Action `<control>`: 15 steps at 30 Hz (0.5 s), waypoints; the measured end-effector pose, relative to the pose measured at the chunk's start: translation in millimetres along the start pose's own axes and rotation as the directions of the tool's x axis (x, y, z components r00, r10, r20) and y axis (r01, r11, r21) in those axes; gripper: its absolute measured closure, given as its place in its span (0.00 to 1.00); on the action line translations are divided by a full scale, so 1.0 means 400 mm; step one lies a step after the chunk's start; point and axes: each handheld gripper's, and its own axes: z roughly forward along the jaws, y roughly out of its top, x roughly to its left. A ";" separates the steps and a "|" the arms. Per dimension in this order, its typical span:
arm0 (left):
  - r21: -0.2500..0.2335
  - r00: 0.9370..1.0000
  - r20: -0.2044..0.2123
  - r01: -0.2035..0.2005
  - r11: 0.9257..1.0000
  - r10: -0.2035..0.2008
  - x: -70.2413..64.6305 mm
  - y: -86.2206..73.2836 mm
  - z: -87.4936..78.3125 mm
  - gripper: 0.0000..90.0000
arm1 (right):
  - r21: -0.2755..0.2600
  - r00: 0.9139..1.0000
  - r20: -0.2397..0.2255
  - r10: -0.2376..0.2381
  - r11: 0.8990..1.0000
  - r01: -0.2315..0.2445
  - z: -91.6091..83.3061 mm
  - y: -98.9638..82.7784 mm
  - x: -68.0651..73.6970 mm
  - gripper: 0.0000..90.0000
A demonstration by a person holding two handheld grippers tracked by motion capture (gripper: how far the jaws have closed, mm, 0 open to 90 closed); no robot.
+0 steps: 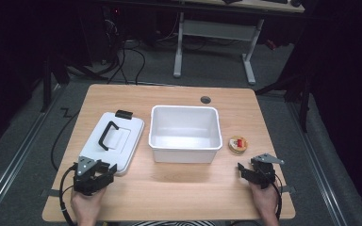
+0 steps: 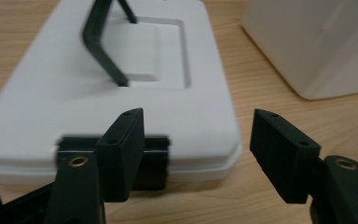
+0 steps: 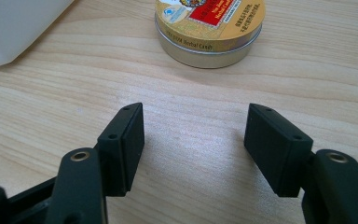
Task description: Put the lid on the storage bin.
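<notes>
A white open bin (image 1: 184, 133) stands empty in the middle of the wooden table (image 1: 169, 188). Its white lid (image 1: 111, 139), with a black handle (image 1: 107, 135) and black clips, lies flat to the bin's left. A small round gold tin (image 1: 238, 144) with a red label sits to the bin's right. My left gripper (image 1: 104, 173) is open just short of the lid's near edge (image 2: 121, 163), by a black clip (image 2: 154, 158). My right gripper (image 1: 246, 172) is open over bare wood, a short way in front of the tin (image 3: 209, 28).
The bin's corner (image 2: 317, 42) lies to the right of the lid in the left gripper view. A round cable hole (image 1: 205, 100) sits near the table's far edge. Beyond the table stand a white desk frame (image 1: 214, 35) and floor cables (image 1: 132, 56).
</notes>
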 end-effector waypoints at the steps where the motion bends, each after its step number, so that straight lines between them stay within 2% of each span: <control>1: 0.006 1.000 0.012 -0.014 1.000 0.014 -0.012 0.000 0.004 0.40 | 0.000 1.000 0.000 0.000 1.000 0.000 0.000 0.000 0.000 0.42; 6: 0.042 0.995 0.045 -0.086 0.995 0.084 -0.073 -0.002 0.040 0.40 | 0.001 1.000 -0.001 0.001 1.000 -0.001 0.000 0.000 0.000 0.42; 11: 0.054 0.989 0.098 -0.114 0.992 0.109 -0.119 0.001 0.075 0.40 | 0.001 1.000 -0.001 0.001 1.000 -0.001 0.000 0.000 0.000 0.42; 15: 0.060 0.983 0.116 -0.149 0.987 0.142 -0.158 0.006 0.106 0.40 | 0.000 1.000 -0.001 -0.004 1.000 0.004 0.000 0.000 0.000 0.42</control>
